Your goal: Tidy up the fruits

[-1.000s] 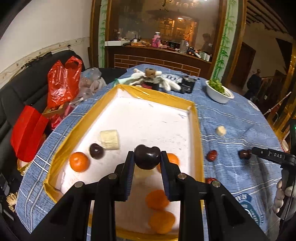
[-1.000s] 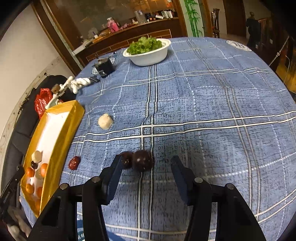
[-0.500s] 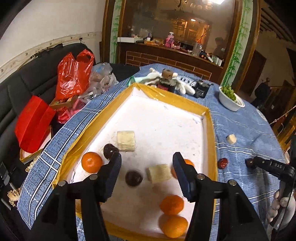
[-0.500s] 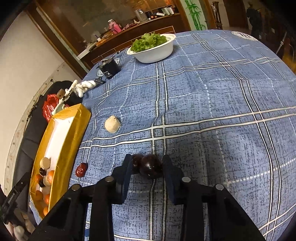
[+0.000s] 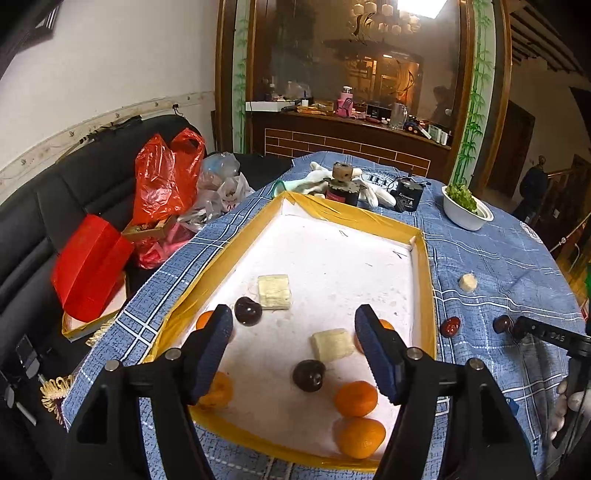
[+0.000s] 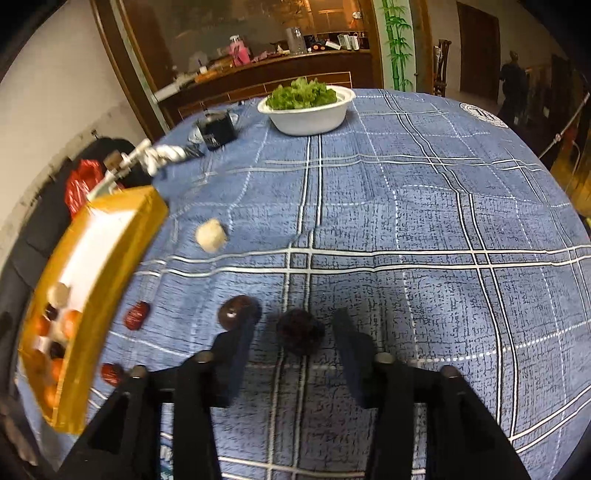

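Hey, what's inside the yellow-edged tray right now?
In the tray: oranges, two dark plums, two pale cubes. The open left claw fingers partly cover three oranges, so more could be hidden behind them.

White wall (image 5: 110,66) behind a black sofa (image 5: 33,221); wooden-framed glass partition (image 5: 351,66) with bamboo-painted edges; chandelier (image 5: 384,18) lit overhead.
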